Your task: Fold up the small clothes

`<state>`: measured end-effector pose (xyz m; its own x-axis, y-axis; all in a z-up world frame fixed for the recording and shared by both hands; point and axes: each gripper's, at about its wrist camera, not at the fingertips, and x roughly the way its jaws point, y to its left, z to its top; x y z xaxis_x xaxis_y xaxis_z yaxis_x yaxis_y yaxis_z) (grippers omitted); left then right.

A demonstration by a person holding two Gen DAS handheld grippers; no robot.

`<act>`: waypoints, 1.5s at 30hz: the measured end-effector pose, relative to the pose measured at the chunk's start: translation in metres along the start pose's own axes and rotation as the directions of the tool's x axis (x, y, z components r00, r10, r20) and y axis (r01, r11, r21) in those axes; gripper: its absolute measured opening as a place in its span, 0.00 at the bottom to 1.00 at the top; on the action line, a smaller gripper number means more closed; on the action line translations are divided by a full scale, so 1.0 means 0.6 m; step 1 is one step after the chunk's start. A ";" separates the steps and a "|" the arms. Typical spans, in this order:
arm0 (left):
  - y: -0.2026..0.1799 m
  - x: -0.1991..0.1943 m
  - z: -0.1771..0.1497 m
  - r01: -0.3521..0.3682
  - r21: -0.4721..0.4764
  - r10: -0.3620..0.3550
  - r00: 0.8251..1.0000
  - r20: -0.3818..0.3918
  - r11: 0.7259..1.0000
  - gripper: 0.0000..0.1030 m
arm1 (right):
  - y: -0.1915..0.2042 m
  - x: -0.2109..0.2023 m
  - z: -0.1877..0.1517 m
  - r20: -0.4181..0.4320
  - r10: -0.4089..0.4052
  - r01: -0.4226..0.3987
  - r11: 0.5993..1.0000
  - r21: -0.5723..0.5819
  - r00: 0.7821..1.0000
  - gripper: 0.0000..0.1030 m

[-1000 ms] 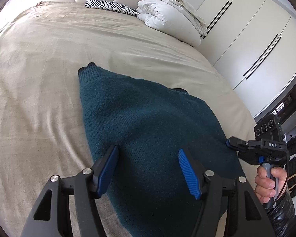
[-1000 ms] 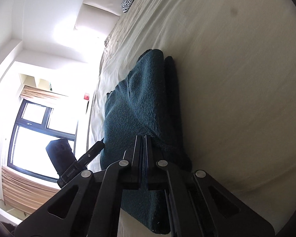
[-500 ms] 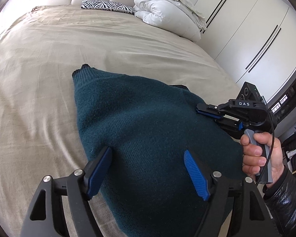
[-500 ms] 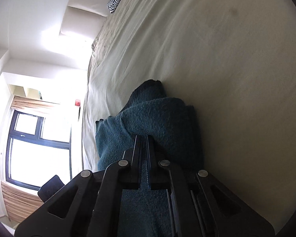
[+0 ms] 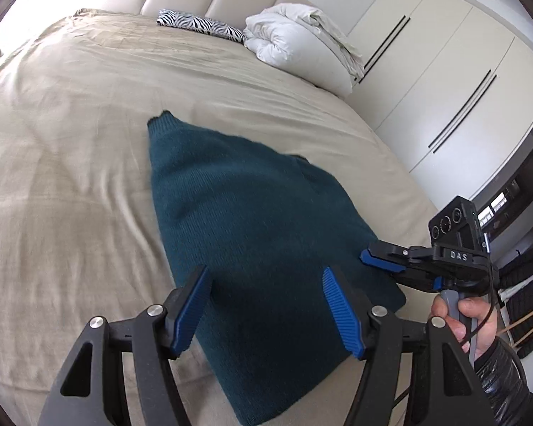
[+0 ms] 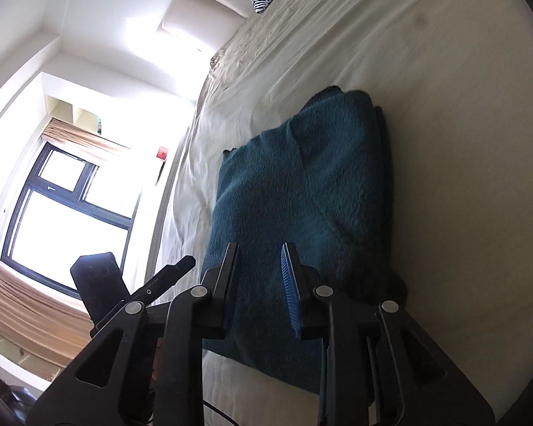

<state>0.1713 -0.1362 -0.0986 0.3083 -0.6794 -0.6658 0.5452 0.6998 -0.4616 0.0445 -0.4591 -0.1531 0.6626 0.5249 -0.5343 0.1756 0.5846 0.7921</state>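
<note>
- Left wrist view: a dark teal knitted sweater (image 5: pixel 256 234), folded into a long wedge, lies on a bed (image 5: pixel 71 163) covered by a beige sheet. Its narrow end points toward the headboard, where a zebra-print pillow (image 5: pixel 200 26) and a bundled white duvet (image 5: pixel 302 42) sit.
- The left claw (image 5: pixel 266 305) points downward over the sweater's near end, its blue pads set fairly wide and narrowing slightly, holding nothing.
- At the right, the right claw (image 5: pixel 382 261) hovers at the sweater's edge, gripped by a hand (image 5: pixel 472 323) in a shiny black sleeve.
- Right wrist view: the view is rolled sideways, with a bright window (image 6: pixel 64 209) at the left. The sweater (image 6: pixel 302 191) shows stacked layers along one edge.
- The right claw (image 6: pixel 259 277) is slightly parted and opening; the knit lies beyond the pads, and nothing appears pinched.
- Risk, as a judgement: the thick, springy knit may relax and let the top layer slide off its stacked edge, or a pad may snag the loops while pulling away and drag the fold askew.
</note>
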 end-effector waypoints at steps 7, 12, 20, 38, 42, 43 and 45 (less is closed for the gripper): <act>0.013 -0.021 -0.024 -0.004 -0.052 0.005 1.000 0.015 0.999 0.65 | -0.053 -0.057 -0.060 0.055 0.048 -0.053 0.995 0.083 0.997 0.23; 0.068 -0.039 -0.027 -0.010 -0.181 0.019 0.998 0.052 0.983 0.73 | -0.050 -0.127 -0.055 0.172 -0.064 0.053 0.996 0.067 0.983 0.66; 0.095 0.013 0.010 0.114 -0.286 -0.126 0.992 -0.027 0.952 0.75 | -0.036 -0.044 0.045 0.002 -0.063 0.062 0.995 0.075 0.998 0.74; 0.094 0.076 0.029 0.084 -0.347 -0.145 0.977 -0.155 0.934 0.48 | 0.009 0.142 0.139 -0.251 -0.242 0.240 0.970 -0.041 0.937 0.32; 0.071 0.063 0.039 0.038 -0.298 -0.092 0.981 -0.170 0.954 0.42 | 0.053 0.140 0.123 -0.197 -0.360 0.339 0.931 -0.134 0.912 0.25; 0.062 0.057 0.041 0.027 -0.281 -0.078 0.982 -0.171 0.959 0.40 | 0.069 0.137 0.116 -0.177 -0.395 0.369 0.915 -0.166 0.901 0.24; 0.047 0.035 0.041 0.008 -0.251 -0.052 0.984 -0.170 0.968 0.40 | 0.103 0.137 0.103 -0.147 -0.443 0.409 0.887 -0.213 0.885 0.23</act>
<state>0.2125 -0.1359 -0.1109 0.1428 -0.6676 -0.7307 0.3350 0.7273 -0.5991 0.1551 -0.4180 -0.1296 0.4017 0.2964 -0.8665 0.2715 0.8651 0.4218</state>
